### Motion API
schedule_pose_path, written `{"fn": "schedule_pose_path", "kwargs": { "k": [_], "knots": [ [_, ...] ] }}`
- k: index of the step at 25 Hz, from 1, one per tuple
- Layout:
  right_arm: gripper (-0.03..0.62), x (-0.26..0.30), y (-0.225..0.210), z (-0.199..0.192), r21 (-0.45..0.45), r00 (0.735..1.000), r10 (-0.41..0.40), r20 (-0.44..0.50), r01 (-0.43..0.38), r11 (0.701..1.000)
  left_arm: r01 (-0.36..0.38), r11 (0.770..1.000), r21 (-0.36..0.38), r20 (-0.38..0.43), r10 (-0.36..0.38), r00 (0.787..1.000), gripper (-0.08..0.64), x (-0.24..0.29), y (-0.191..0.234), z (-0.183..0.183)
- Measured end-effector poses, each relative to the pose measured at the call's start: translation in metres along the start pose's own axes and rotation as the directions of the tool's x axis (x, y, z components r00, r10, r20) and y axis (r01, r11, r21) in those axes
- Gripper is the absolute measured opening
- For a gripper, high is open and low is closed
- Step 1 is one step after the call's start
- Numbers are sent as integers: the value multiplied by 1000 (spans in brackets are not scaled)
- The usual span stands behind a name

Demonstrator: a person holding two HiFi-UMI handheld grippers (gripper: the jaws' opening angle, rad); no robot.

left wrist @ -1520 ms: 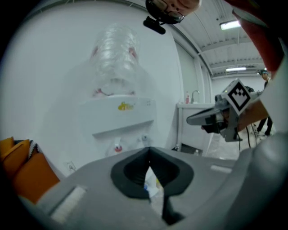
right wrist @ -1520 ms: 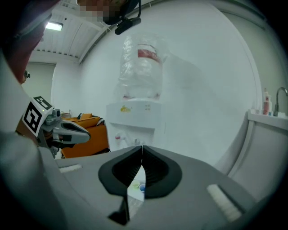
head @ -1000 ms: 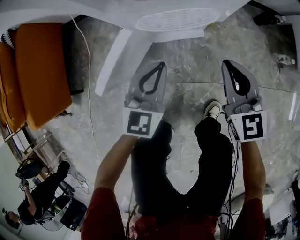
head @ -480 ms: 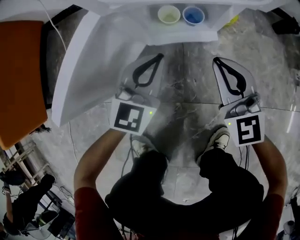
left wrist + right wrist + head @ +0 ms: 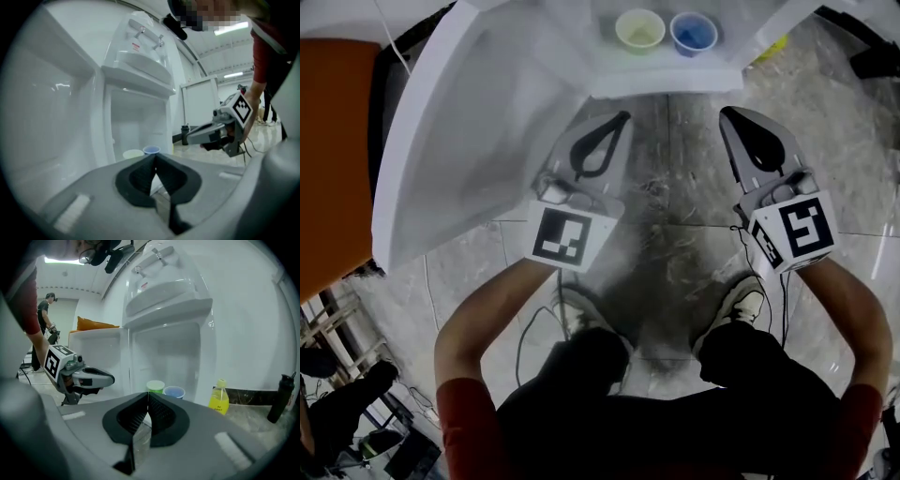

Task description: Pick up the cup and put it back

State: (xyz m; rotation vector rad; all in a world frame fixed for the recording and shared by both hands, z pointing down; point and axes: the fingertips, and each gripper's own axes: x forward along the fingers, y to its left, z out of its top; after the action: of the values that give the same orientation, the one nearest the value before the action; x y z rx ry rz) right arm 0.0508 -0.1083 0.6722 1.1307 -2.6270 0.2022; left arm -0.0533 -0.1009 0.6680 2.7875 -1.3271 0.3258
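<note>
Two cups, a pale green cup (image 5: 639,28) and a blue cup (image 5: 693,31), are seen side by side inside the white dispenser (image 5: 661,75); left gripper (image 5: 624,117) and right gripper (image 5: 728,116) are held clenched and empty just before it

glossy plastic dispenser (image 5: 487,122); polished stone floor (image 5: 675,225); smooth blue cup (image 5: 693,32)

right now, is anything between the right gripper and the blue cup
Nothing visible does. The right gripper, shut, hangs over the floor before the open compartment; the blue cup stands inside, the green cup at its left, off the path.
</note>
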Motion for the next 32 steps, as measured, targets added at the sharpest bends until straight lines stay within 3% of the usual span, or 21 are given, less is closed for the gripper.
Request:
{"fn": "schedule_pose_path", "kwargs": {
  "k": [7, 25, 32],
  "knots": [
    [2, -2, 7, -16, 5, 999, 35, -10, -35, 999, -38, 999, -20, -33, 37, 999, 0, 0, -2, -17],
    [2, 1, 12, -21, -15, 998, 63, -11, -63, 998, -85, 996, -8, -33, 84, 996, 0, 12, -4, -14],
    [2, 5, 8, -28, -9, 998, 60, -21, -60, 998, -105, 994, 10, -98, 105, 990, 4, 20, 0, -31]
  ]
}}
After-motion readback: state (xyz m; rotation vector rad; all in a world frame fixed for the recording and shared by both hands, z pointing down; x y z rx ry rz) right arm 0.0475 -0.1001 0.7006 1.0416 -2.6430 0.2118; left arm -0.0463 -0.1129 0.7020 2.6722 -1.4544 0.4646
